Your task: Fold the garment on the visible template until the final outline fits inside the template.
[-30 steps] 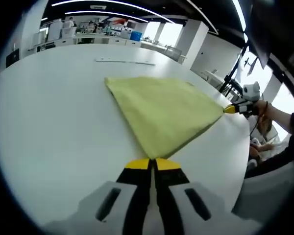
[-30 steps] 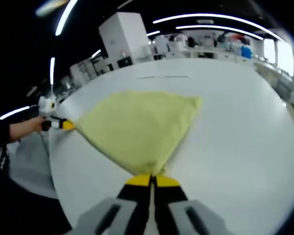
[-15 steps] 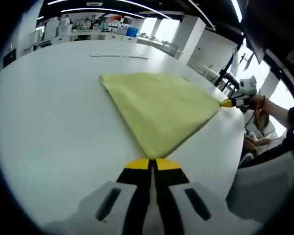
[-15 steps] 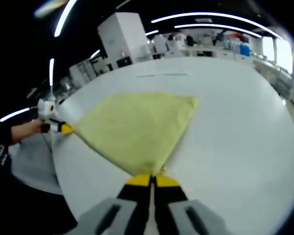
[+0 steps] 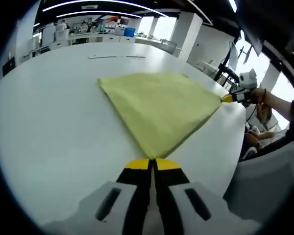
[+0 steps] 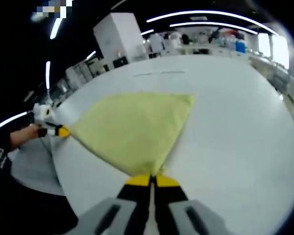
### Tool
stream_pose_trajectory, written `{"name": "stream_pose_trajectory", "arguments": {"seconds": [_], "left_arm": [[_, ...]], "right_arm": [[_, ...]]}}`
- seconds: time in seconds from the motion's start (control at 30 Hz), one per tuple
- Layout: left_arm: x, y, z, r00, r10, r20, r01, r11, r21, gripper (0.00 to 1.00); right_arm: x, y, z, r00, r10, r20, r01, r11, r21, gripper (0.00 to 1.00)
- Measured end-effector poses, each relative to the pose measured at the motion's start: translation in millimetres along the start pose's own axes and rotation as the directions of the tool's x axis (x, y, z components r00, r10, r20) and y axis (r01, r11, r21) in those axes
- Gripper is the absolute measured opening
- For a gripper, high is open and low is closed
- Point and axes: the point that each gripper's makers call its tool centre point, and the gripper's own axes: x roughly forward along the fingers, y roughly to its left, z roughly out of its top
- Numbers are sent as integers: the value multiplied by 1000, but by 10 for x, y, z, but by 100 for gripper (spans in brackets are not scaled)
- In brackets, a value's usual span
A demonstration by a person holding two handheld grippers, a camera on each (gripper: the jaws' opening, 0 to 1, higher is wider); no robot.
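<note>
Pinching one near corner each of the flat yellow-green cloth garment [image 5: 159,110], both grippers have their jaws pressed together on the fabric: the left gripper [image 5: 151,164] at 6 o'clock in the left gripper view, the right gripper [image 6: 151,179] at 6 o'clock in the right gripper view. The garment lies spread on the round white tabletop [image 5: 54,132], stretched between the two held corners, so I judge a fold is in hand. Faint thin markings [image 5: 116,57], perhaps the template, sit at 12 o'clock; next, both corners should probably be carried together over the far edge.
</note>
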Motion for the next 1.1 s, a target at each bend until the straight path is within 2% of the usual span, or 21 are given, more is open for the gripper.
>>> {"name": "stream_pose_trajectory", "arguments": {"seconds": [0.13,0.17,0.23,0.27,0.4,0.53,0.63,0.83,1.0,1.1], "left_arm": [[-19,-24,7,1000,0,9,0,1000,-8,0],[-21,-21,5,1000,3,8,-3,1000,-16,1],[-31,12,-3,1000,22,5,-22,1000,-12,9],[-40,15,24,999,28,23,-28,1000,-14,13],[-87,44,61,998,51,41,-50,998,-34,34],[-165,39,158,995,71,73,-69,997,-32,48],[-255,22,242,992,87,95,-84,996,-40,58],[-416,-29,456,977,144,155,-144,989,-9,83],[-551,-72,613,961,170,217,-169,985,-25,89],[-634,-80,662,953,197,228,-195,980,-30,94]], "right_arm": [[0,3,19,1000,-20,-3,20,1000,-16,0],[2,-3,25,1000,-24,-6,24,1000,-18,3],[-1,14,41,999,-39,-14,39,999,-11,14],[-6,17,54,999,-44,-12,44,999,-18,19],[-63,108,156,999,-45,-9,45,999,-29,35],[-133,152,278,998,-57,11,58,997,-53,54],[-206,220,387,998,-53,43,56,996,-69,63],[-403,482,628,990,-51,129,64,993,-99,84],[-498,650,677,985,-38,167,54,994,-91,93],[-557,712,690,981,-39,188,55,995,-85,95]]}}
